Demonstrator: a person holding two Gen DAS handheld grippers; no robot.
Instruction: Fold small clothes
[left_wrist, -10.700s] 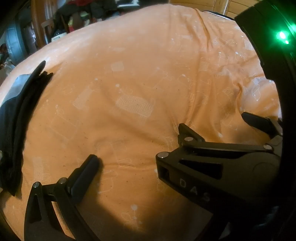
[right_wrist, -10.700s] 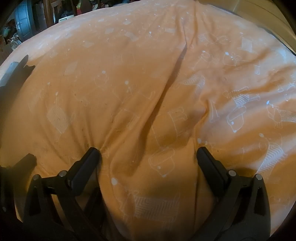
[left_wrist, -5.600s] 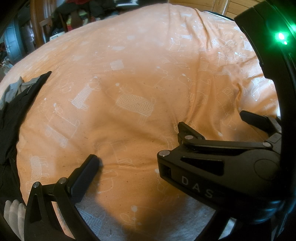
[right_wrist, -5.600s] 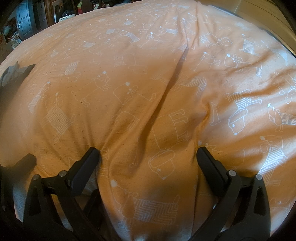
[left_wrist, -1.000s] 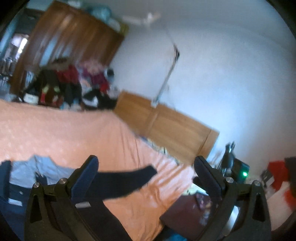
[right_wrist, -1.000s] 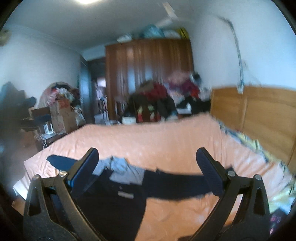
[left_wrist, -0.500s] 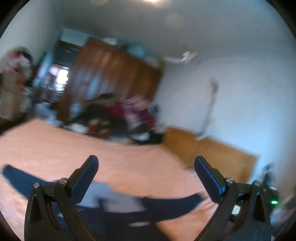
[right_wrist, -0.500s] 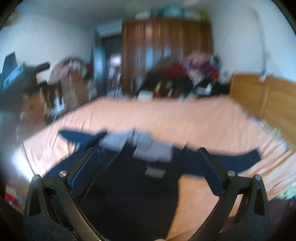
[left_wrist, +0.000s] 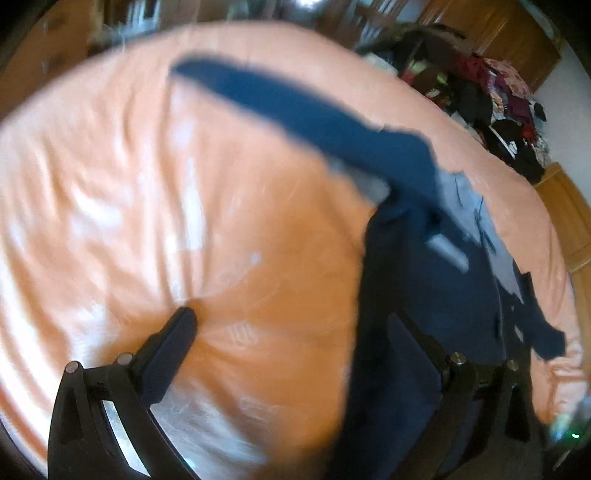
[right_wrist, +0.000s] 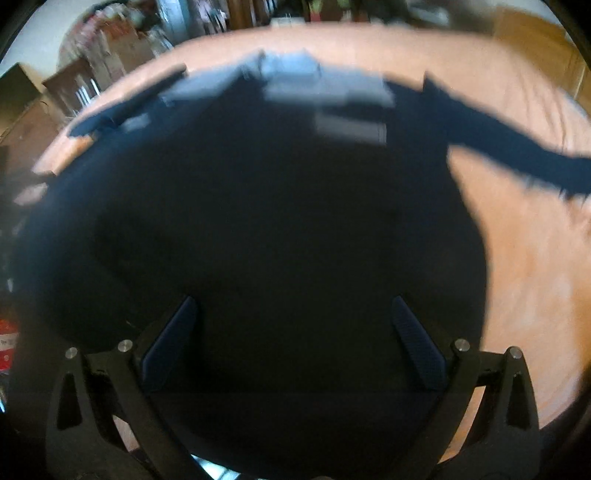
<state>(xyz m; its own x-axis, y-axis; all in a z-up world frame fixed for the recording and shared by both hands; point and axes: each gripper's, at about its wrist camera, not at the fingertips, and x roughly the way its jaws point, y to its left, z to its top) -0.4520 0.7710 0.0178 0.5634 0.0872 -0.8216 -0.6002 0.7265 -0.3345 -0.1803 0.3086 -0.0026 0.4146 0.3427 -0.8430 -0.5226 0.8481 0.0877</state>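
The left gripper (left_wrist: 291, 332) was spread wide over the orange bedspread (left_wrist: 155, 206), its right finger above the navy garment (left_wrist: 417, 280), gripping nothing. The garment lay flat on the bed, sleeves out sideways, grey collar (right_wrist: 306, 81) farthest away. The right gripper (right_wrist: 295, 332) hung spread above its dark body.

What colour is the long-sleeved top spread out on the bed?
Dark navy blue top, with a pale grey-blue collar area; the right wrist view shows it best.
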